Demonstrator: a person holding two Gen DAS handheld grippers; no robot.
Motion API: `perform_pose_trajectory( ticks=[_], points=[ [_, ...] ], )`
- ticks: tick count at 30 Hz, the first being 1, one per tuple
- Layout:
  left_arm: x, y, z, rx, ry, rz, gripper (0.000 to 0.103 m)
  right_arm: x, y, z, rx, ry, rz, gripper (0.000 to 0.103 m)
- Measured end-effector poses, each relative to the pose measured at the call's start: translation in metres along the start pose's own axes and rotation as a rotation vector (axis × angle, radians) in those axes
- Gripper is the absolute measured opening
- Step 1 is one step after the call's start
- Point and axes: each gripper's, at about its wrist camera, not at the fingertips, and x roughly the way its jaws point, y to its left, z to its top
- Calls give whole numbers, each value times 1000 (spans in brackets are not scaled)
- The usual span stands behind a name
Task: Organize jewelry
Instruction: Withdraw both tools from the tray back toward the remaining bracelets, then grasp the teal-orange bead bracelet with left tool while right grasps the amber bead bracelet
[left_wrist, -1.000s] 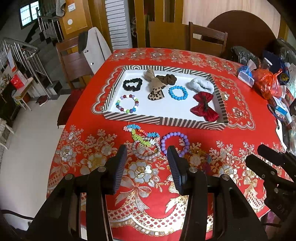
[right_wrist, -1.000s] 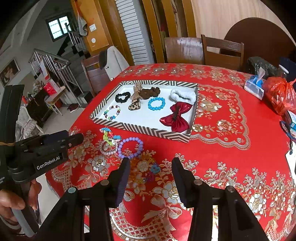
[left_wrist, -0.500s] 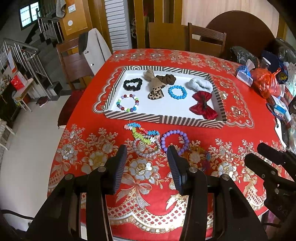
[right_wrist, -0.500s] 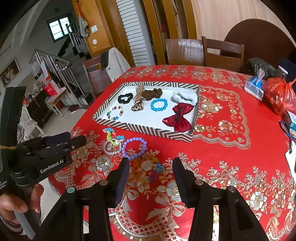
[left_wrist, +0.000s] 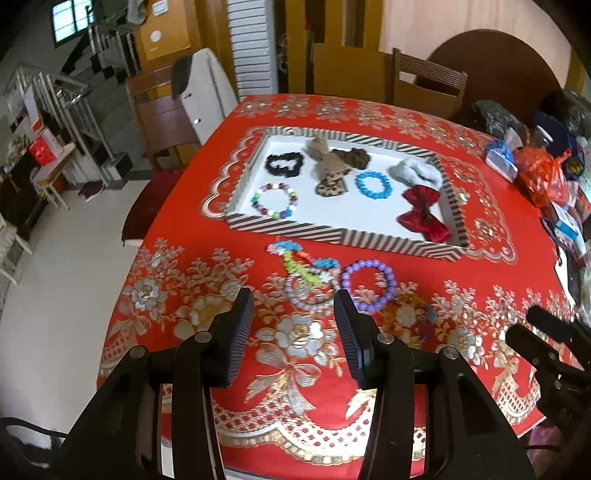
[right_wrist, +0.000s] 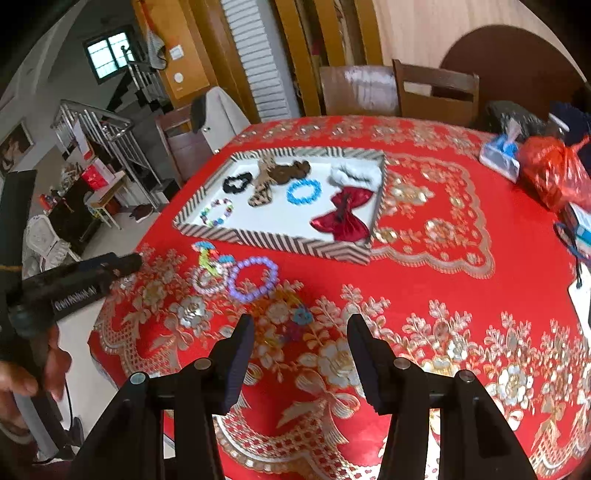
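Both grippers hang over the near edge of the worktop (left_wrist: 177, 206), which is covered in a red cloth with gold flowers. The left gripper (left_wrist: 293, 306) has its fingers well apart with nothing between them but cloth. The right gripper (right_wrist: 301, 334) is also empty-handed; its fingers have just been spreading a little wider and grip nothing.

The striped tray (left_wrist: 332, 236) sits toward twelve o'clock from the left gripper. Inside it lie a black scrunchie (left_wrist: 283, 165), a many-coloured bead bracelet (left_wrist: 274, 201), a blue bead bracelet (left_wrist: 373, 184), a red bow (left_wrist: 423, 214), a white scrunchie (left_wrist: 415, 170), and brown and leopard-print hair pieces (left_wrist: 334, 166).

Outside the tray, just past the left fingertips at about twelve to one o'clock, a cluster of loose pieces rests on the cloth: a purple bead bracelet (left_wrist: 368, 284), a pale pink bracelet (left_wrist: 310, 293) touching it, and a tangle of bright bead strands (left_wrist: 299, 260) overlapping the pink one. A smaller jumble of coloured beads (right_wrist: 291, 317) lies straight ahead of the right gripper, between its fingertips and the purple bracelet.
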Motion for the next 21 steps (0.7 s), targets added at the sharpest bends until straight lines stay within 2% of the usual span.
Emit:
perform_pose_trajectory(
  ticks=[6,12,17,21],
  points=[
    [11,24,-1,-56,25,12,44,10,-11,-8,17,36,-7,50],
    [21,32,-6,-73,63,7,45,32,-11,-13,18,76,-1,50],
    [24,41,-5,-80,68,-3,49,55,-9,-12,10,115,-3,50],
    [31,51,-3,-106,86,-9,57,70,-6,-7,11,138,-1,50]
  ],
)
